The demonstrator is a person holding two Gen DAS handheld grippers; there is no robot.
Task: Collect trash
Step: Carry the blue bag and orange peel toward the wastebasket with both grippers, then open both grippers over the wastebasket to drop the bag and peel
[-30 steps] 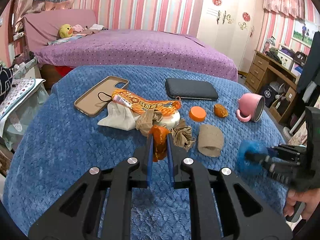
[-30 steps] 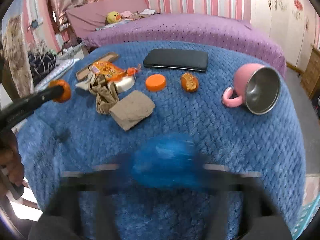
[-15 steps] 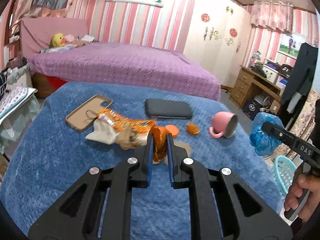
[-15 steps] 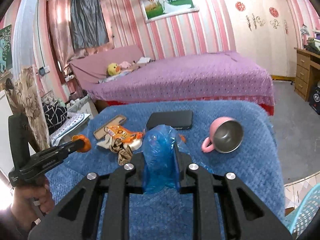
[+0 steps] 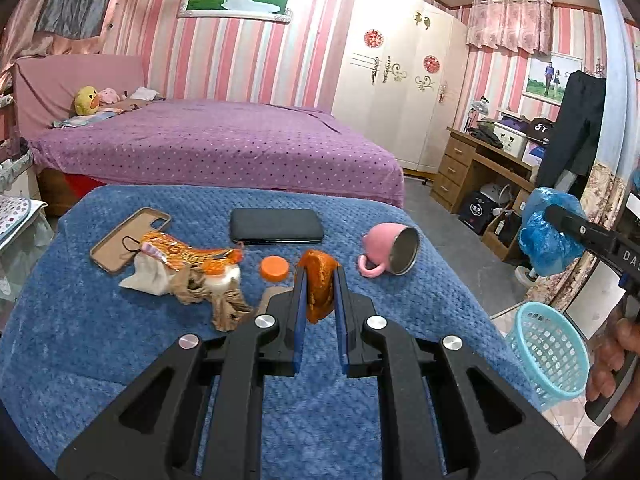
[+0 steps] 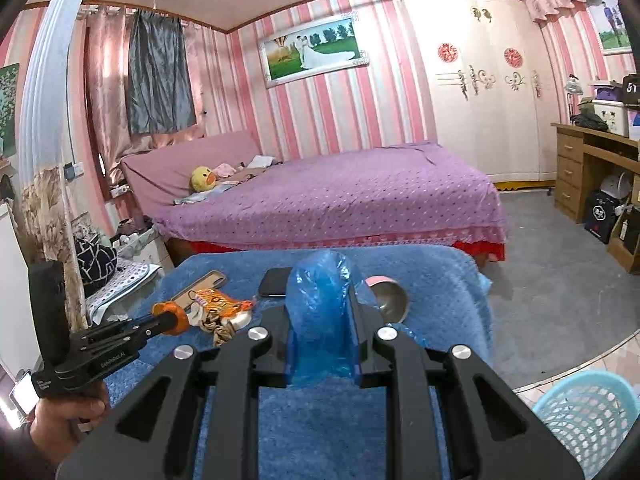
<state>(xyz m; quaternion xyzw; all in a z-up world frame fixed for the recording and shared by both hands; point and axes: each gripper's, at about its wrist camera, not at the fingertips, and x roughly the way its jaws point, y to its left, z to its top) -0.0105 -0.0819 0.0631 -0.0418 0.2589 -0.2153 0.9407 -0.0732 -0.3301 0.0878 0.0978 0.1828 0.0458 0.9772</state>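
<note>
**Both grippers loaded, above blue table**

Left gripper (image 5: pixel 320 300) clamped on orange peel (image 5: pixel 318 286); right gripper (image 6: pixel 322 320) clamped on crumpled blue plastic bag (image 6: pixel 320 312); remaining trash pile (image 5: pixel 188 276) on blue cloth (image 5: pixel 100 332) at 10 o'clock of the left gripper; turquoise basket (image 5: pixel 550 354) on floor at 3 o'clock; pink mug (image 5: pixel 390 250) on its side at 1 o'clock.

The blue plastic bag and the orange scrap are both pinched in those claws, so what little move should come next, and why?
Probably carry the right gripper over the turquoise basket and let go. It is shut on the crumpled blue plastic bag, and the basket stands on the floor at its lower right, off the blue blanket. The left gripper, clamping an orange peel, could follow.
</note>
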